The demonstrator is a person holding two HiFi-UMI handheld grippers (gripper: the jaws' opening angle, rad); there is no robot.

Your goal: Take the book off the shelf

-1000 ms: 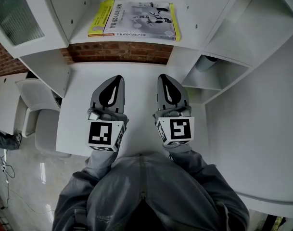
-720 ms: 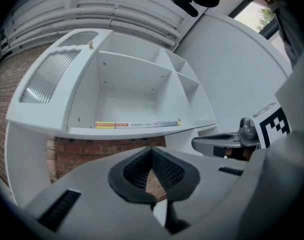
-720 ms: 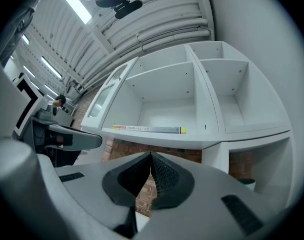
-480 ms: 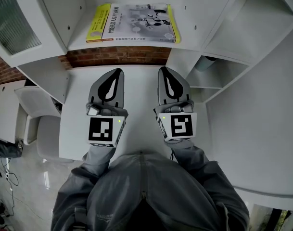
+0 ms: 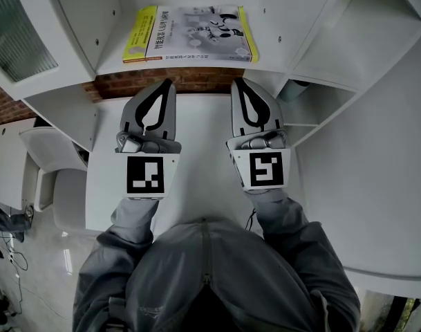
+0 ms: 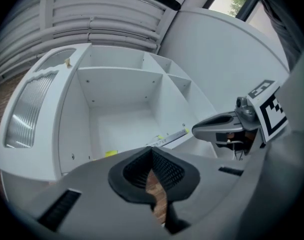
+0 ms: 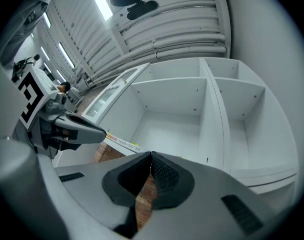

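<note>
Left tool (image 5: 165, 87) and right tool (image 5: 239, 85), both closed and empty, hover just short of the book (image 5: 189, 33) lying flat on the shelf (image 5: 276, 50).

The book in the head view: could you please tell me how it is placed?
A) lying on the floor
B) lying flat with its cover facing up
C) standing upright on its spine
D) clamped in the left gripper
B: the book lies flat on the shelf with its cover up, and the left gripper and the right gripper are both apart from it, jaws together.
</note>
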